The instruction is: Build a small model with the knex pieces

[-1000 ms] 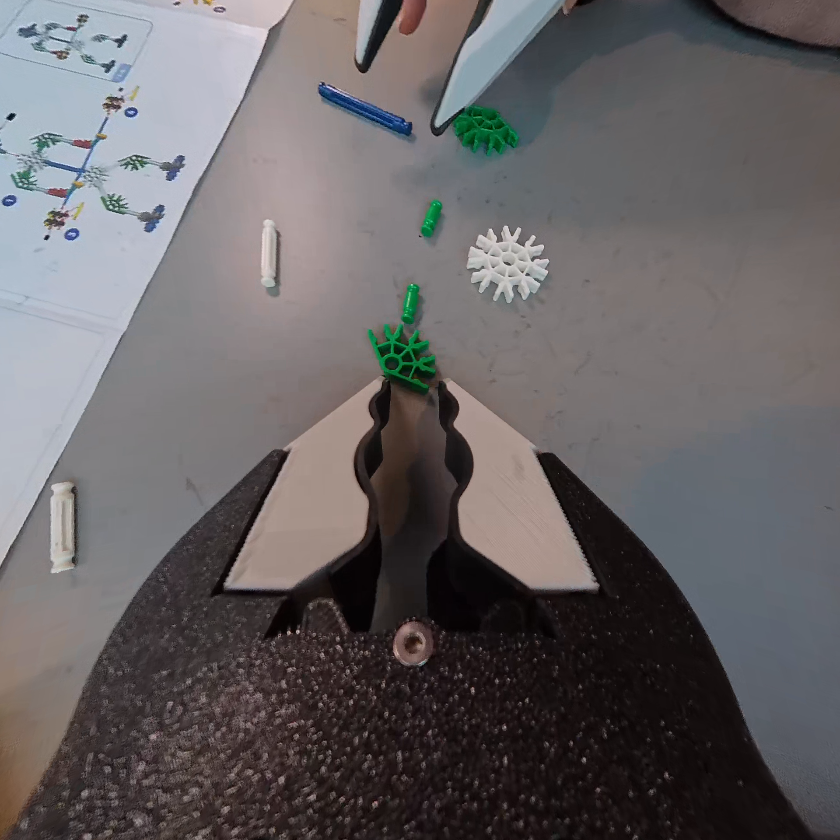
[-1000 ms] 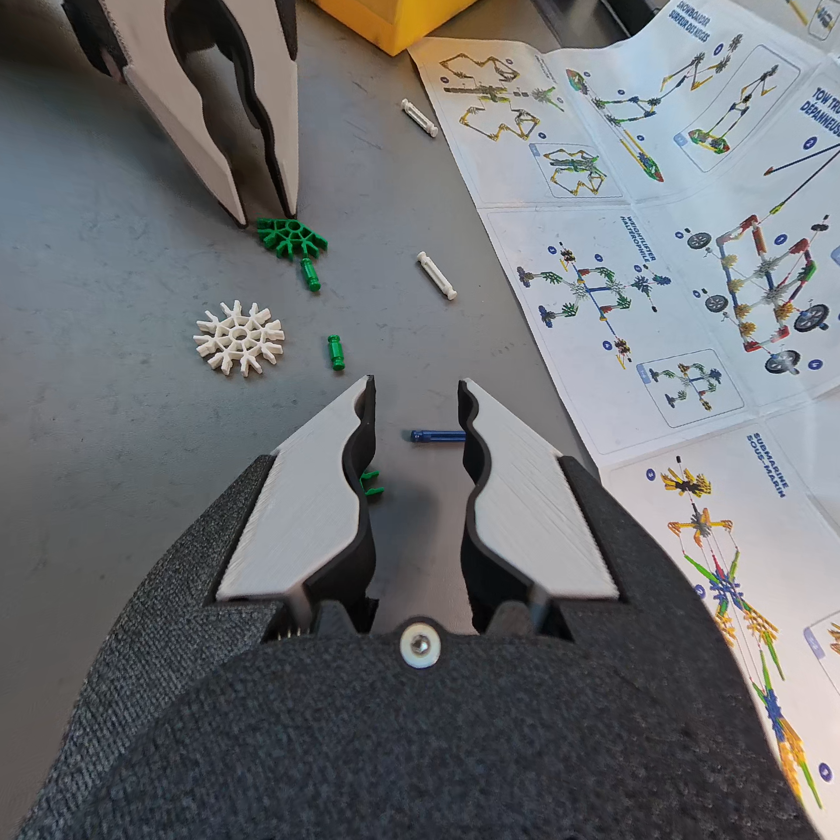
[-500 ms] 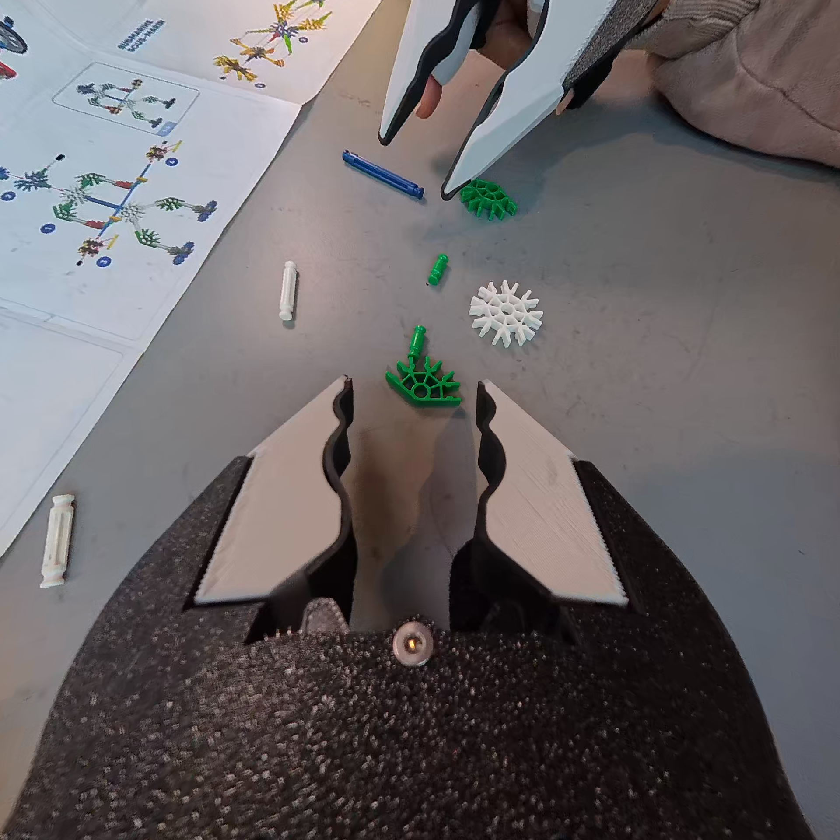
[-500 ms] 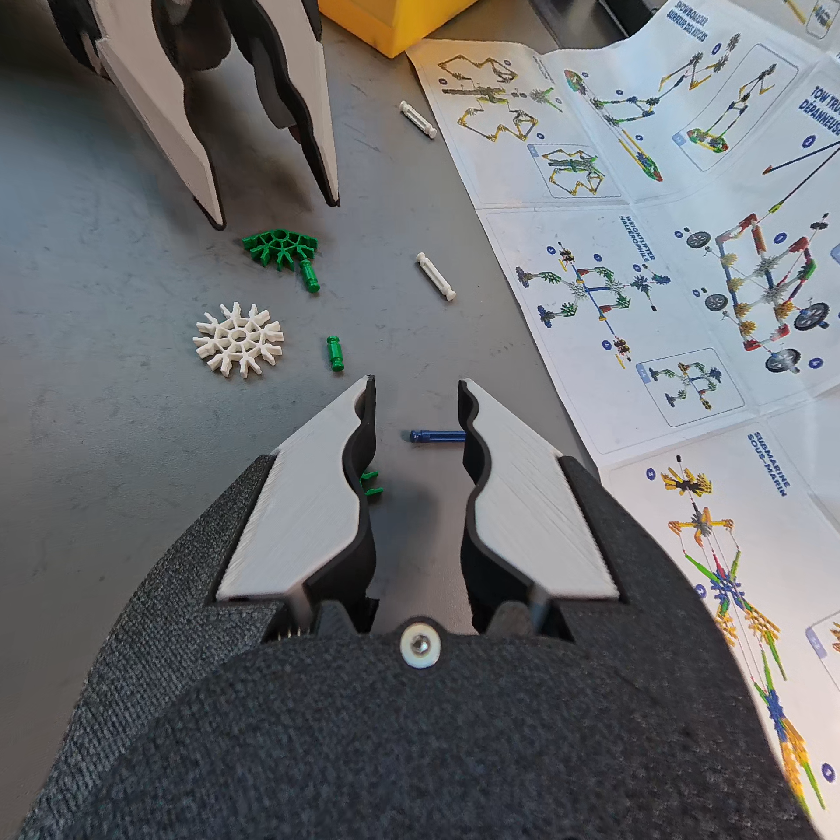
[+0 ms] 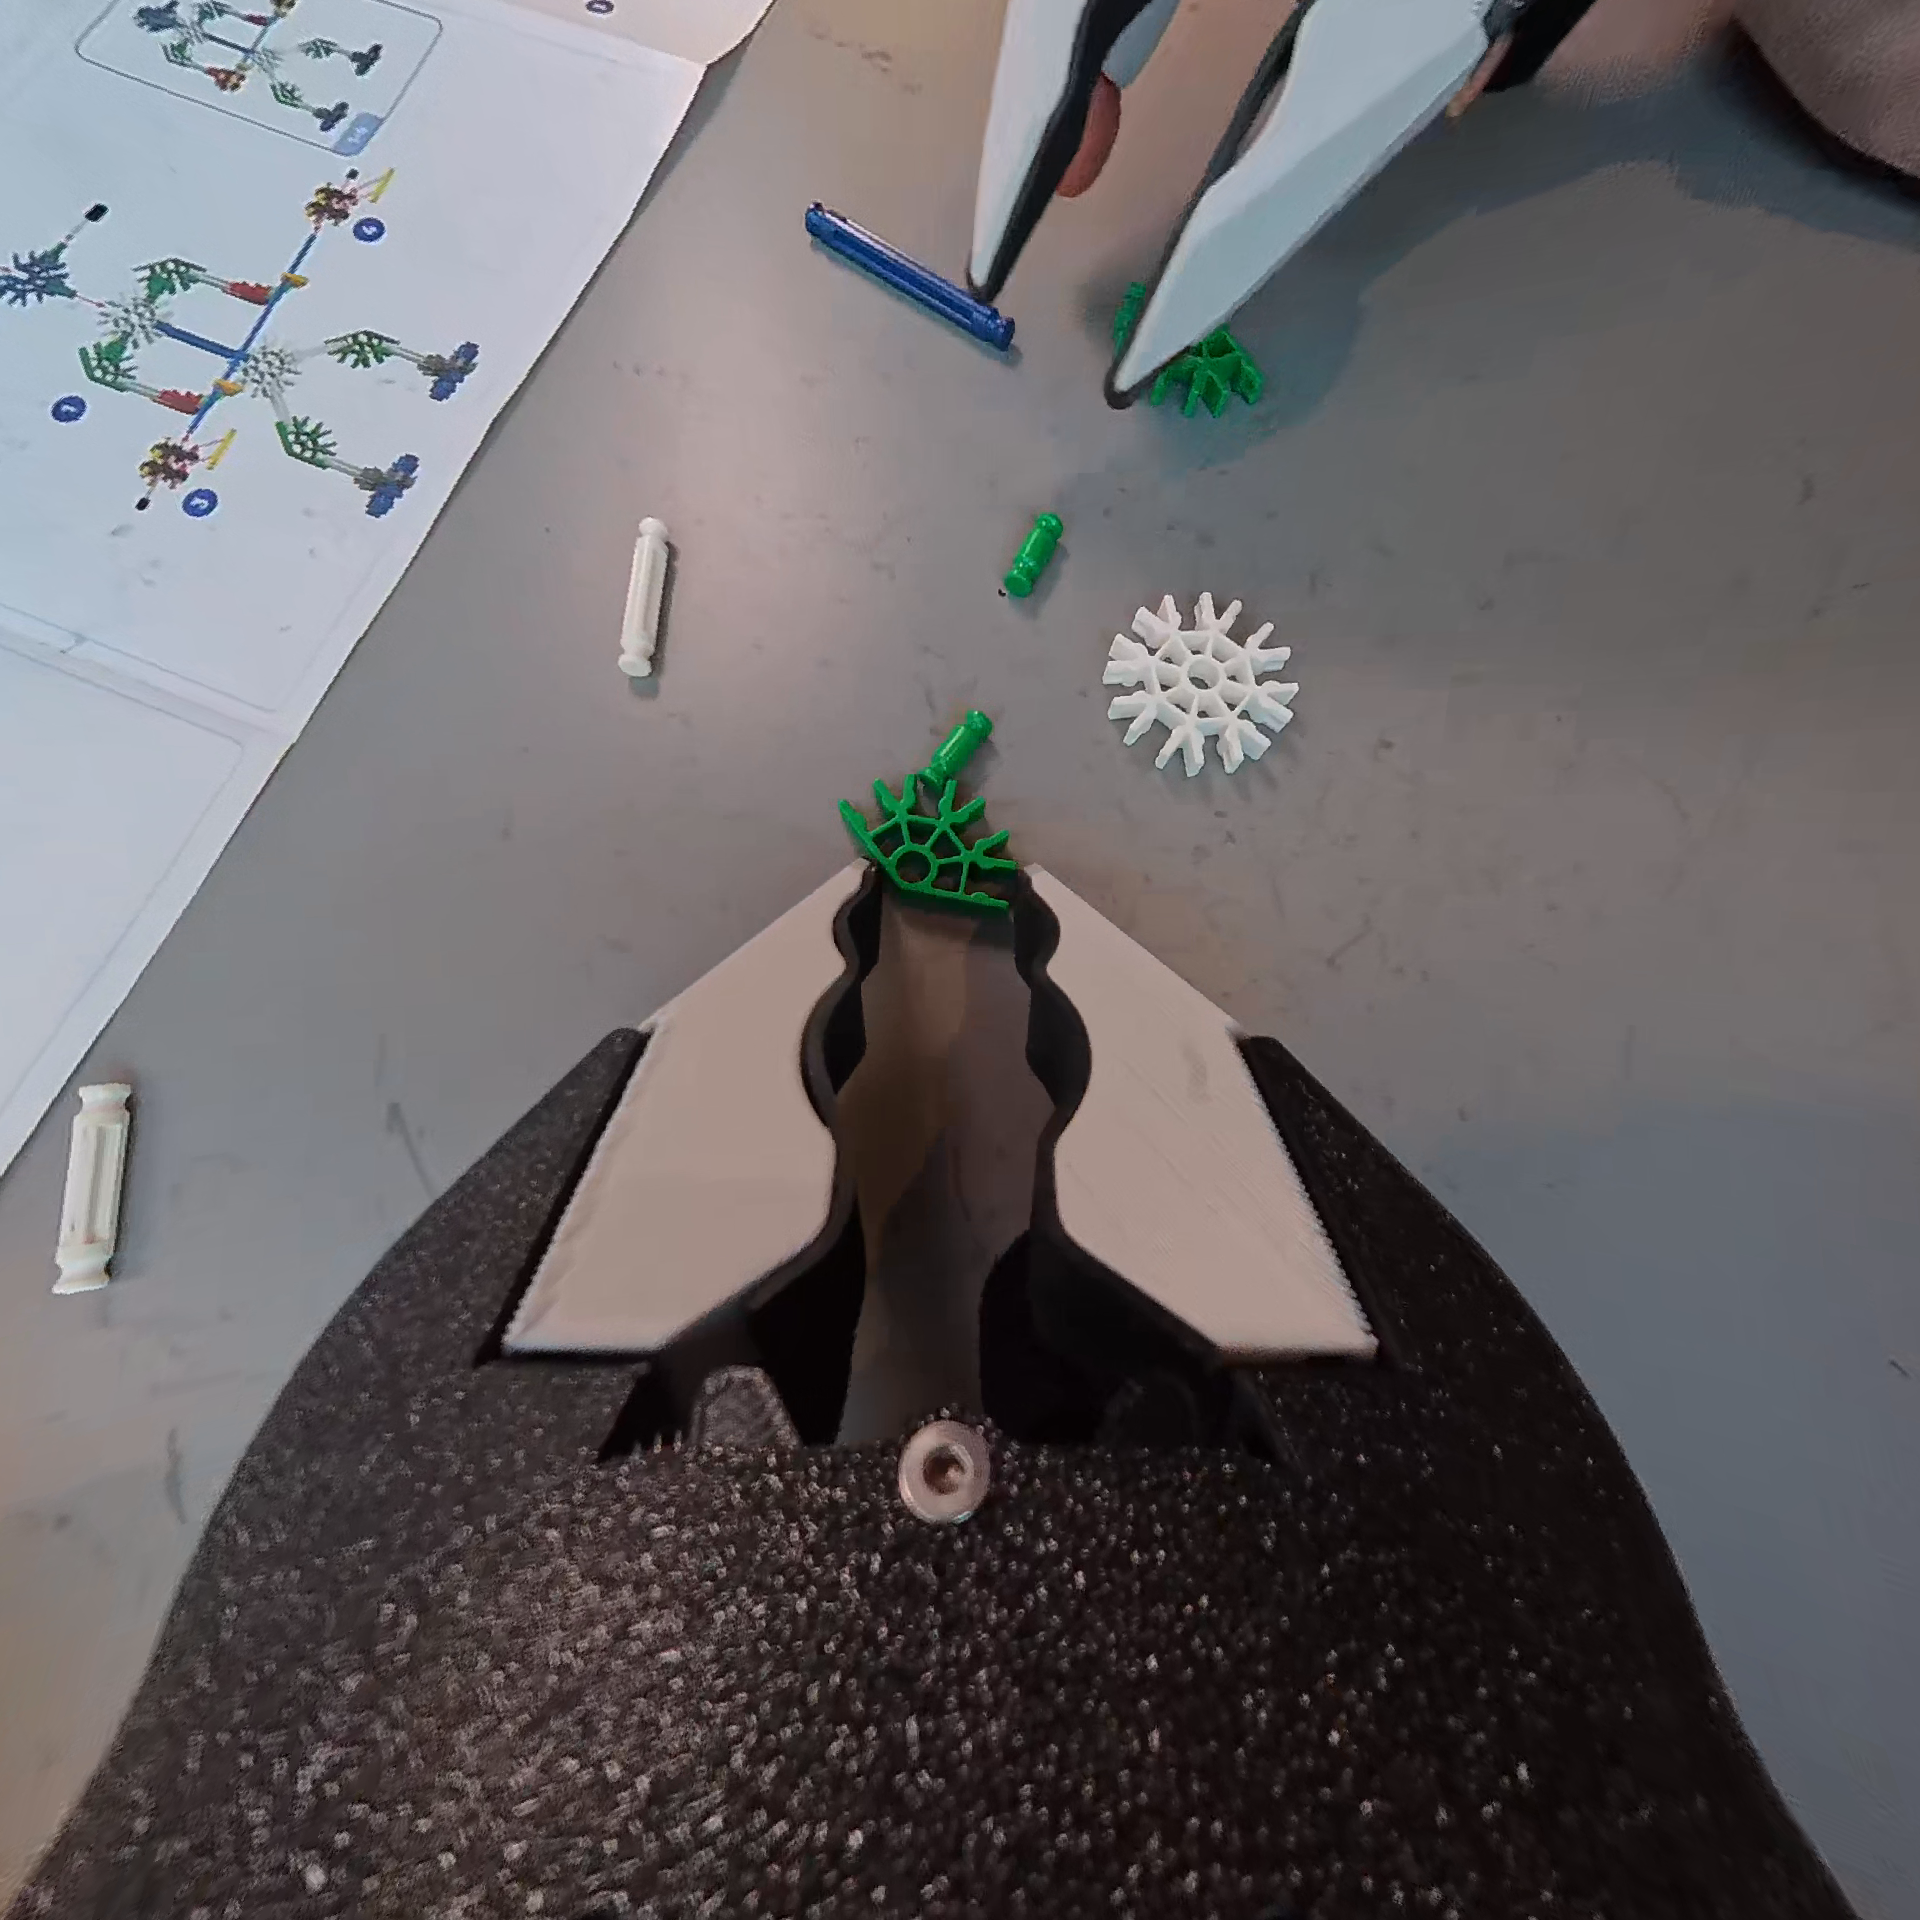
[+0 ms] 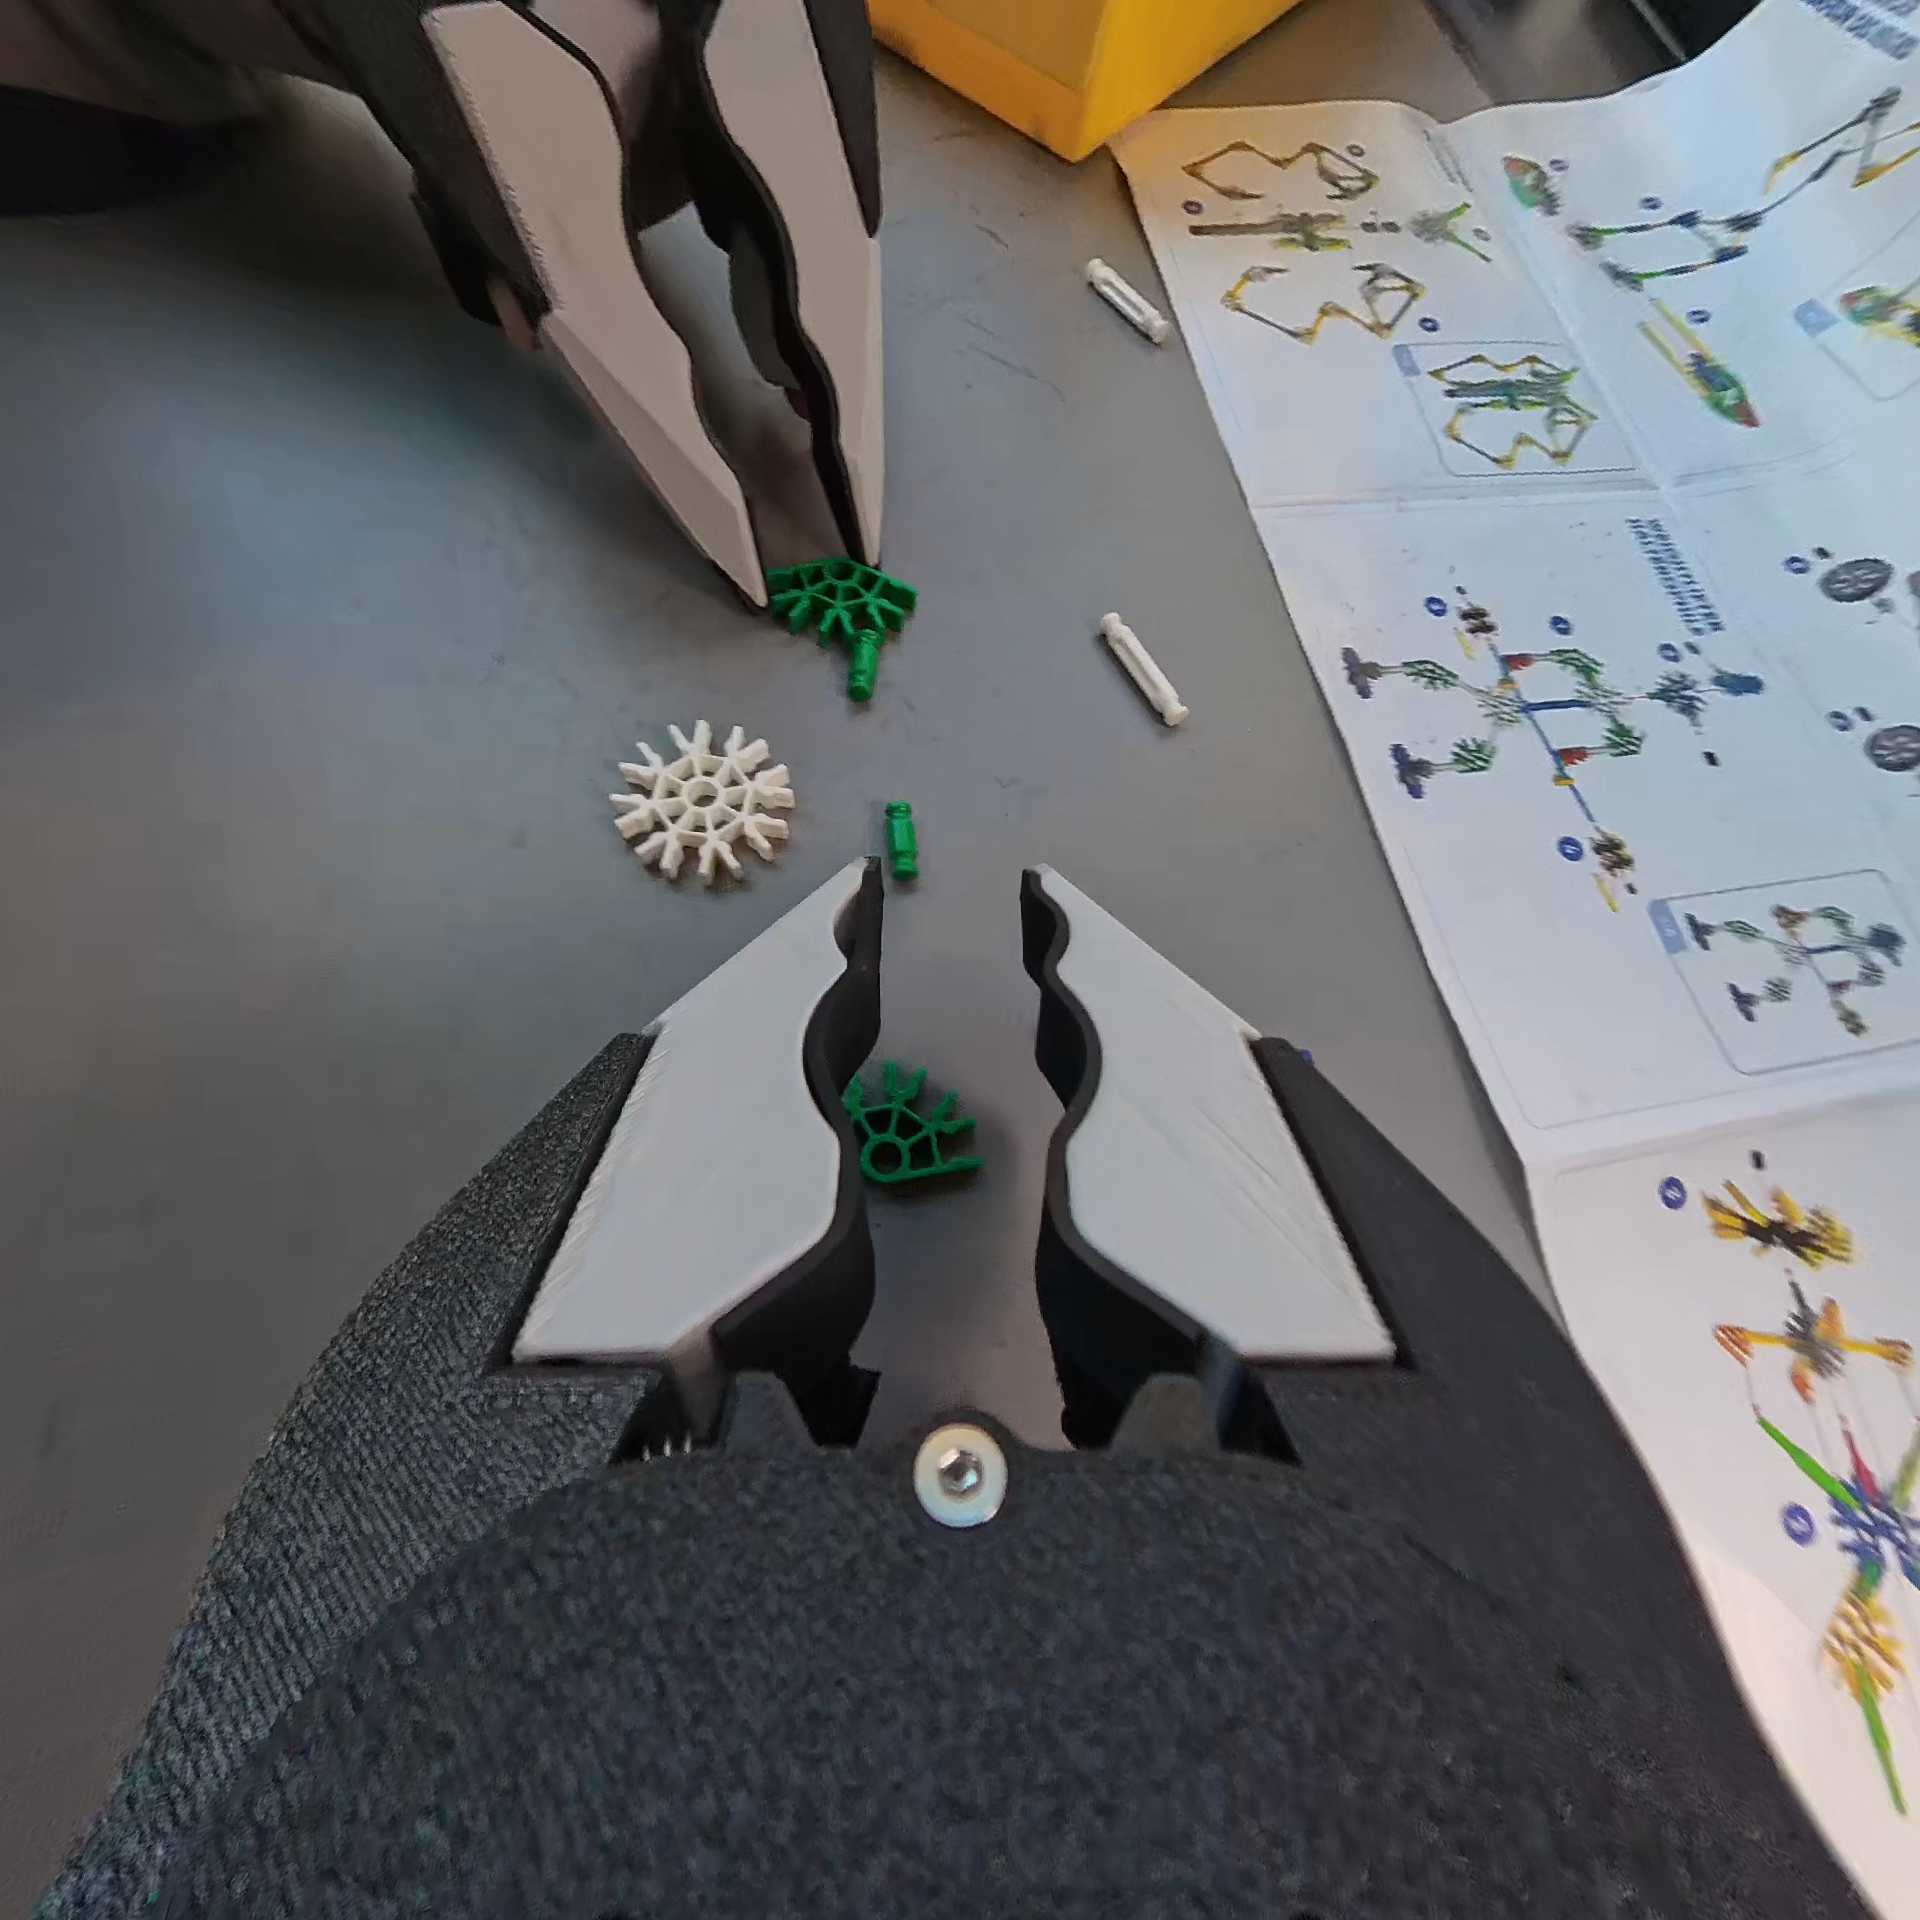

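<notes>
On the grey table [image 5: 1558,935], left gripper [image 5: 940,878] pinches a green fan connector [image 5: 925,854]; right gripper [image 6: 951,883], jaws apart, straddles another [image 6: 906,1127]; better squeeze gently.

Printed headings and numbered blue circles seen on white instruction sheet [image 6: 1621,582] at right on counter [image 6: 312,935]; wording not reproduced.

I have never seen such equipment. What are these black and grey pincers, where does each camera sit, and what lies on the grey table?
They are two hand-held grippers, each with a camera looking along its fingers. The left gripper is shut on a green fan-shaped connector with a short green rod plugged in. The right gripper is open above a second green connector. On the grey table lie a white snowflake connector, a loose green rod, a blue rod, white rods and an instruction sheet.
</notes>
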### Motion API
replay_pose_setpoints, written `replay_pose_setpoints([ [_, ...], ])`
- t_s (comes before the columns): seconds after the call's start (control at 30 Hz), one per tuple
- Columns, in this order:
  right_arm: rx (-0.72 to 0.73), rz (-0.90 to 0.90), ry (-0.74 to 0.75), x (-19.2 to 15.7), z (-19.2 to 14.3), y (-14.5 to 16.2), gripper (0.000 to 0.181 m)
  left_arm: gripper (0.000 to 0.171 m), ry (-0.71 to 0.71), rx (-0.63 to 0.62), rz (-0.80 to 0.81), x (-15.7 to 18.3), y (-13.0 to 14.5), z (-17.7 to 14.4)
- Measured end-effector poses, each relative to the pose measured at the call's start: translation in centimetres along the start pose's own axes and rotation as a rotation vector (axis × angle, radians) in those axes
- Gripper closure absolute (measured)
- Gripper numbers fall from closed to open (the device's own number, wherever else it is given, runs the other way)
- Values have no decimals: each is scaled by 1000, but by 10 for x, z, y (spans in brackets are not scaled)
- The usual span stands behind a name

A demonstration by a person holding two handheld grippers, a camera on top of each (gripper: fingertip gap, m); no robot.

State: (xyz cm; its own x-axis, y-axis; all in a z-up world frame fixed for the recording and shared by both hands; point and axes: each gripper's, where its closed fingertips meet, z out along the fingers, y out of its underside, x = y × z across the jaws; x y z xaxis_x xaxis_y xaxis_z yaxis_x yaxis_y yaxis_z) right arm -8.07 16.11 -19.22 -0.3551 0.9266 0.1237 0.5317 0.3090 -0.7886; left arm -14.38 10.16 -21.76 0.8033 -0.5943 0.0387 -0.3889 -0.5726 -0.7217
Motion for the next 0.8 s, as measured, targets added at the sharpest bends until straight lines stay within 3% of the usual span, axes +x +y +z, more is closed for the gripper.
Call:
replay_pose_setpoints([
  [0.1,-70,-14,-106,-14,11,1,156,148,6,-12,-26,2,0,-1],
  [0.37,-210,-40,-127,-11,25,6,161,144,64,-32,-29,8,5,-10],
  [0.47,-223,-52,-145,-13,28,5,162,143,40,6,-33,1,1,-10],
  [0.6,-205,-64,-144,-12,34,-6,161,129,5,58,8,-3,-8,-5],
  [0.8,-202,-31,-163,-23,54,-25,161,127,2,62,55,0,-9,0],
])
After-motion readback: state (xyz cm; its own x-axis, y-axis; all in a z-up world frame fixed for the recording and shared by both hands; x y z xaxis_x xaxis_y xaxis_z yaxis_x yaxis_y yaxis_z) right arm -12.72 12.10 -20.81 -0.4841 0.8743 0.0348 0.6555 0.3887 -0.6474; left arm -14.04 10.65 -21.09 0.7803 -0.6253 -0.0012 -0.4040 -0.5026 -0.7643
